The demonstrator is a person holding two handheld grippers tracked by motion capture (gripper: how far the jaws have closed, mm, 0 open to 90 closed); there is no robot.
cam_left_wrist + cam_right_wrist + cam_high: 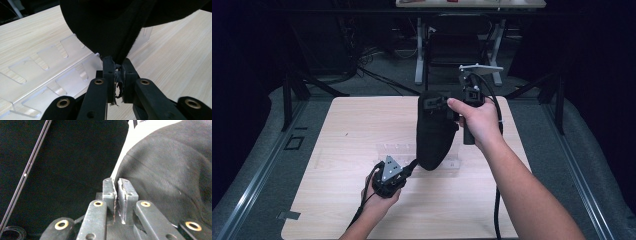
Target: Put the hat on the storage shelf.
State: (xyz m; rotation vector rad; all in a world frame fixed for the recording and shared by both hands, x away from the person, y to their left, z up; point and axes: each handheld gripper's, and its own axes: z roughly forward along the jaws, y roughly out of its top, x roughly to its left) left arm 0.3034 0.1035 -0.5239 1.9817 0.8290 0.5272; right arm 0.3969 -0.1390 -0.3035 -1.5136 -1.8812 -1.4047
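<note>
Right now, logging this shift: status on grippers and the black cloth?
Left gripper shut on black cloth low edge. Right gripper at its top, grip unclear. Clear plastic rack underneath.

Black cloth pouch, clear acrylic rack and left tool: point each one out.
Black cloth pouch (pixel 434 132), high view, middle of its hanging body.
Clear acrylic rack (pixel 47 72), left gripper view, its flat slotted panel.
Left tool (pixel 117 71), left gripper view, between the jaw tips pinching the pouch's bottom edge.

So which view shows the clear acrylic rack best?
The left gripper view: the clear acrylic rack lies close up, slots distinct, beside the black fabric. The high view shows it faintly on the table, partly behind the fabric.
</note>
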